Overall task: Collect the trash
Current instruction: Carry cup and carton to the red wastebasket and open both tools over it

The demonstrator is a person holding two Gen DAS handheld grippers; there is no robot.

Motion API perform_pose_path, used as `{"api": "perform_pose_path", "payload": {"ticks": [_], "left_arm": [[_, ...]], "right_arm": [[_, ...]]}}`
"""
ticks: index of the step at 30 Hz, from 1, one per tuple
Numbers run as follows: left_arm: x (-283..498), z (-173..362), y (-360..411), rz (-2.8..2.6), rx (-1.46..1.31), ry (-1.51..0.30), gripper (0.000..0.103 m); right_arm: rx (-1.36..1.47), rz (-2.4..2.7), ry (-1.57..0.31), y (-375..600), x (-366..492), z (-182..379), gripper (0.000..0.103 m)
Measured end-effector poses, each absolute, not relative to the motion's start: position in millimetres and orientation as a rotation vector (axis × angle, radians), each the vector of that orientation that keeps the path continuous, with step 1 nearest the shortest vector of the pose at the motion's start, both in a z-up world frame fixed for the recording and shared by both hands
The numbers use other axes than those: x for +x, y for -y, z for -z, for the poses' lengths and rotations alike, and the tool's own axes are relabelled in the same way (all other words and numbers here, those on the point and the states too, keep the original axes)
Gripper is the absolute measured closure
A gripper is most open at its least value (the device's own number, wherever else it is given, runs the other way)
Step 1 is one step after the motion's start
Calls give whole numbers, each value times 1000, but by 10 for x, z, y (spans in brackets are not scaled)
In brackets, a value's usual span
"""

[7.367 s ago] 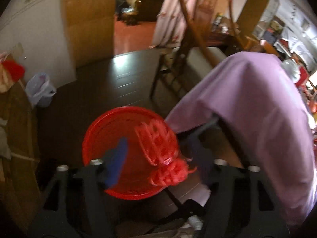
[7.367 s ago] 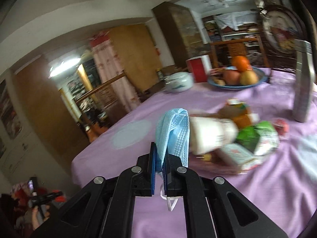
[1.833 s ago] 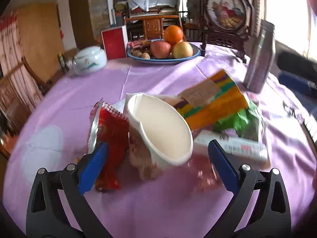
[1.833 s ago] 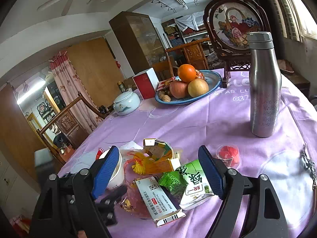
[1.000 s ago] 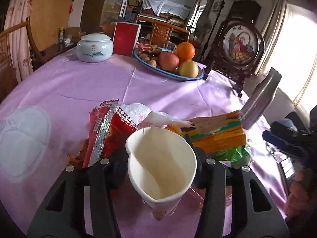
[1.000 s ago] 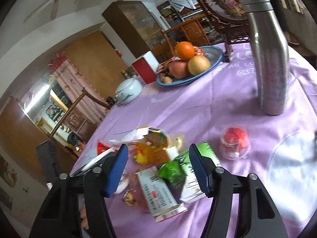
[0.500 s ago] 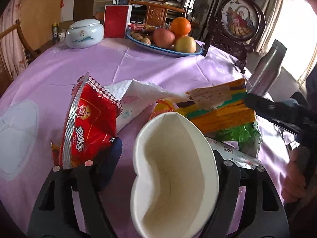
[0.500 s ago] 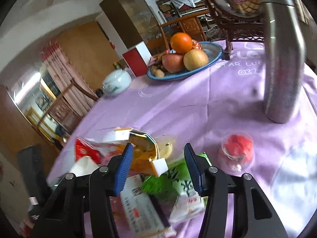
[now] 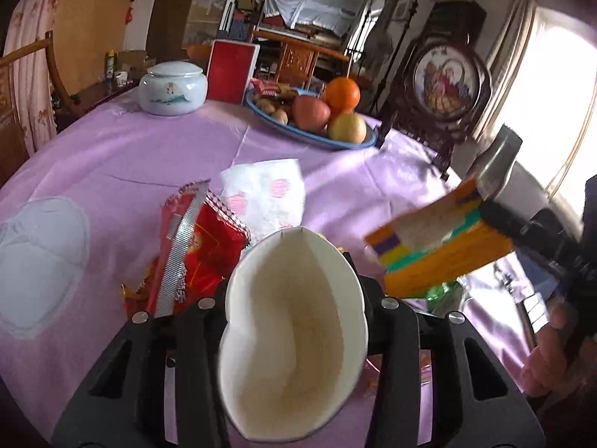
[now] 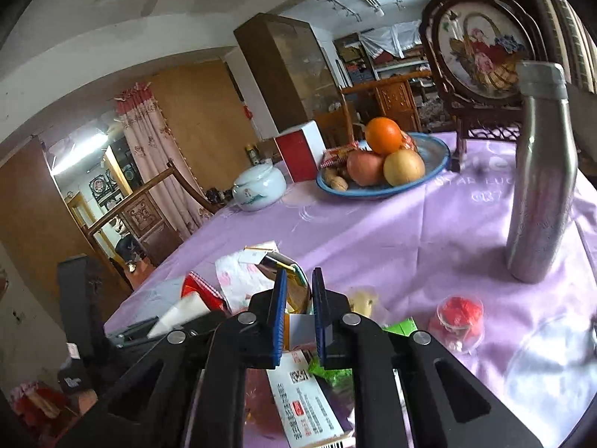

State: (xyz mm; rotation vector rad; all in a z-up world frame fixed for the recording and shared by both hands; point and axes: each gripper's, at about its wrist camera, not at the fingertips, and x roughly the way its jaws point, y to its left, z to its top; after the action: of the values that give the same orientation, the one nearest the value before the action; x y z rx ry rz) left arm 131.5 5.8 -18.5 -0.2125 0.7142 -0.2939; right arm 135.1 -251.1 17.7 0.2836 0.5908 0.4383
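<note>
A white paper cup [image 9: 294, 339] fills the left wrist view, its mouth facing the camera. My left gripper [image 9: 294, 287] is closing on it, and the pads squeeze its sides into a kidney shape. In the right wrist view my right gripper [image 10: 298, 283] is closing, its blue pads pinching the open top of an orange striped carton [image 10: 294, 298]. That carton [image 9: 440, 254] hangs tilted above the purple tablecloth [image 9: 156, 156]. A red snack wrapper [image 9: 201, 246], a white napkin [image 9: 265, 190], a green carton [image 10: 399, 326] and a white barcode box [image 10: 309, 407] lie on the cloth.
A blue fruit plate [image 9: 358, 142], a white lidded jar [image 9: 173, 89] and a red box [image 9: 231, 71] stand at the far side. A steel bottle [image 10: 541, 194] stands to the right, with a small clear cup of red scraps [image 10: 459, 317] near it. A framed screen [image 10: 481, 48] stands behind.
The right gripper's jaws have closed on the orange carton and raised it off the pile. The left jaws have narrowed and squeeze the paper cup harder.
</note>
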Motion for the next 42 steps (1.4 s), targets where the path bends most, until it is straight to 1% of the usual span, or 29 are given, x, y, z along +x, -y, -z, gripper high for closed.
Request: {"api": "perform_pose_path", "payload": {"ticks": [5,10,13,17,24,31,42], "left_arm": [[1317,193,-106,287,-233,-726,58],[1191,142,-140,282,-236,-684,58],[1044,114,-254,294,-282,-667,58],[847,-24,-389,289,-318,-650,58],[394,-315,-572,208,-265,-587,59],[-70,-391,-1019,108,-312,-569,59],[-981,-435,-2075,-135,-381,-513,59]], "right_arm": [[327,-438,-618,2582,1348,-148,89],[344,-450,-586,2626,1266,-222,89],[355,-475,-558,2643,1210,-295,89],[367,-508,-537,2658,1135,-356,89],[380,-591,-508,2590,952,-455,89],[333,-696,-500,2313,717,-523,89],[295,-796,-513,1754,448,-580,89]]}}
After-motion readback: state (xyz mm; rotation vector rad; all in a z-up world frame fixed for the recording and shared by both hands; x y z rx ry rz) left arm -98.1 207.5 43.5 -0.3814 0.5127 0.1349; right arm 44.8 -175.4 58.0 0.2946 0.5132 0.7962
